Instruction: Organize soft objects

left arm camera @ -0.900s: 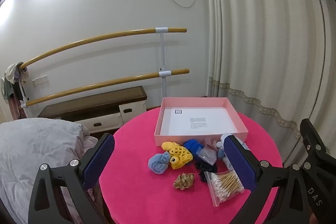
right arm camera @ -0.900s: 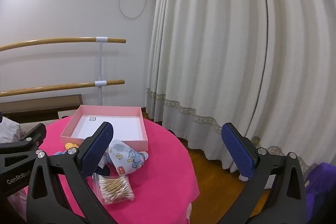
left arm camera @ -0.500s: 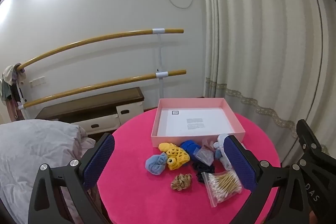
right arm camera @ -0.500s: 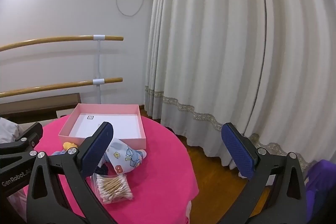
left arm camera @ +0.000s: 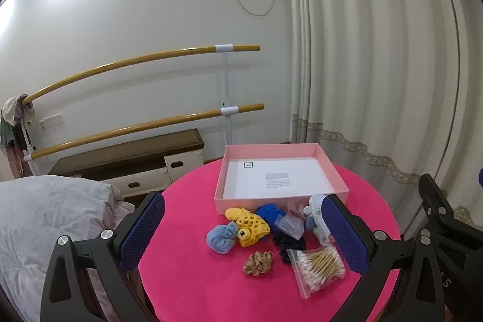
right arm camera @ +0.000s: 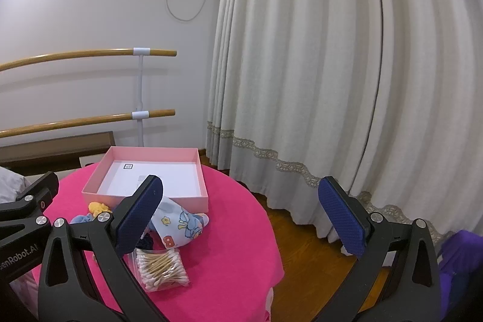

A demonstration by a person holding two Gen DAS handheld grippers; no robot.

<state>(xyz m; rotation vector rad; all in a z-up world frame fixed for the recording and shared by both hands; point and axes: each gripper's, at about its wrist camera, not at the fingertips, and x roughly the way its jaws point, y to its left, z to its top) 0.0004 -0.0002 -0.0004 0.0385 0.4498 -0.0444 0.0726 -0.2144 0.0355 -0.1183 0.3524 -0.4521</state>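
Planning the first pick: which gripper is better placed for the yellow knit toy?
Left. The left gripper is open and frames the yellow toy. The right gripper mostly faces the curtain.

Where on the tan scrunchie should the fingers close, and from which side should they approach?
Grip across the scrunchie ring from straight above, one finger outside each edge. It lies flat and alone on the pink table, with bare cloth around it, so a top pinch likely gathers its ruffles cleanly.
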